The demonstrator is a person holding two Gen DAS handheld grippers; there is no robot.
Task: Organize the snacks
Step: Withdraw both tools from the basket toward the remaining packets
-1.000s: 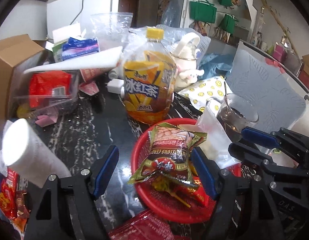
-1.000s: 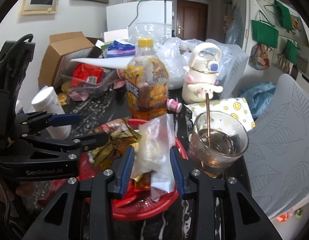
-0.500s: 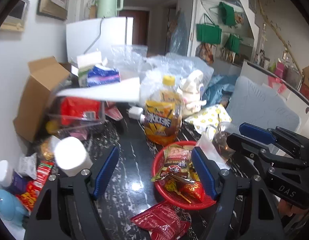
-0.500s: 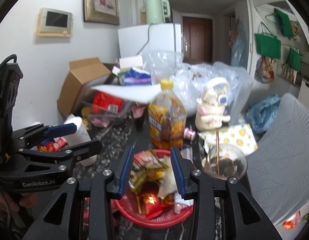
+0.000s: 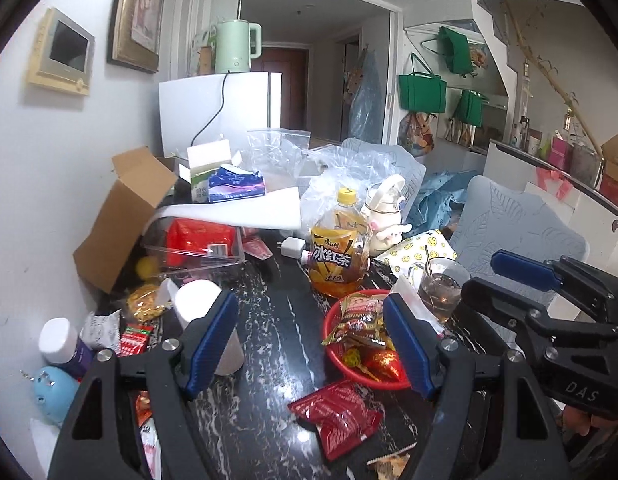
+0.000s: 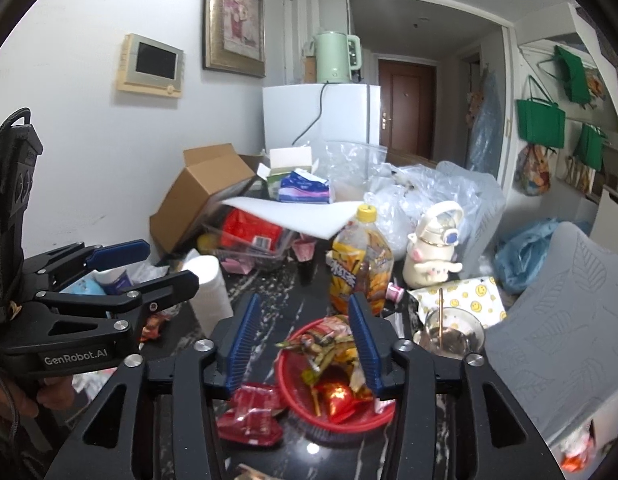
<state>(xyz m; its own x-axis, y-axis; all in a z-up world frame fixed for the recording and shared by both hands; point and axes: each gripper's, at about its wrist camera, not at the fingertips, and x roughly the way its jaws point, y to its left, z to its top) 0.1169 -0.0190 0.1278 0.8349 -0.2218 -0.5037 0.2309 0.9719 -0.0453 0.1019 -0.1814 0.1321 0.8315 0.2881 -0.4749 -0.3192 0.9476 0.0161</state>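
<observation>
Cluttered black marble table (image 5: 265, 344) runs back toward a white fridge and a hallway door, and I am looking down on it from above with both tools clear of everything. My left tool (image 5: 311, 344) hangs with its jaws well apart and nothing between them. My right tool (image 6: 305, 340) is opening as I watch, and its jaws are bare too.

Most of the snacks already sit in the red basket (image 6: 293, 392), just in front of the iced tea bottle (image 5: 339, 258) and beside the glass cup (image 6: 453, 330) with its straw. One red snack packet (image 5: 337, 412) lies flat on the table just beside the basket's near rim, so I judge that is the next pick.

To do it well I would come down with the left tool, jaws across the packet's short width, and nip a crimped edge, since a flat foil bag gives little to bite on. I would keep wide of the cup, which looks easy to tip. More packets lie by the white roll (image 5: 211, 320) at the left edge, though I cannot tell there which are snacks.
</observation>
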